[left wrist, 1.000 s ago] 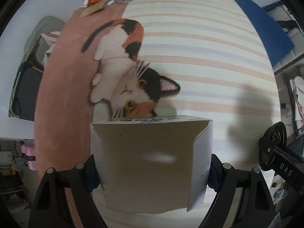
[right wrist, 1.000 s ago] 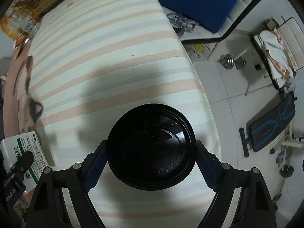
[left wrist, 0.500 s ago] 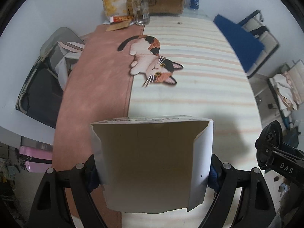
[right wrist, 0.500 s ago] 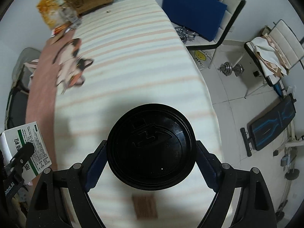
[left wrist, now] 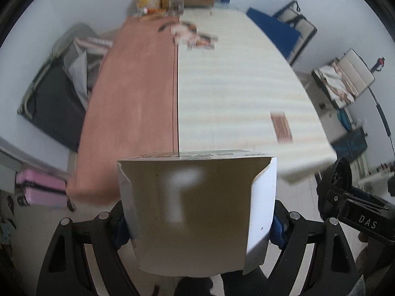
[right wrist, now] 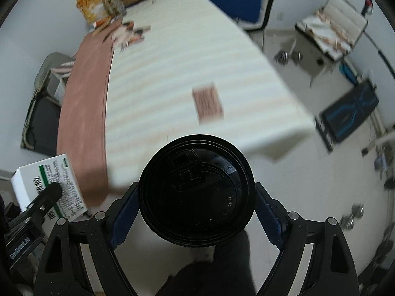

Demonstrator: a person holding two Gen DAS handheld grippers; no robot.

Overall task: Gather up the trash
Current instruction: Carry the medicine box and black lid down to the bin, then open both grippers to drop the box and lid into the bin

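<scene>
Left gripper (left wrist: pixel 197 224) clamps the open box (left wrist: pixel 195 212) by its side walls at the bottom centre of its frame, while the right gripper (right wrist: pixel 196 197) pinches the black lid (right wrist: pixel 196 190) across its rim. Both sit off the table's (right wrist: pixel 172 61) near edge, likely bound for a bin. A brown card (right wrist: pixel 207 103) lies mid-table, probably next.

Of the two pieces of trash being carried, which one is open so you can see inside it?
The white carton in the left gripper: its open end shows a bare brown interior. The black-lidded cup in the right gripper is closed.
</scene>
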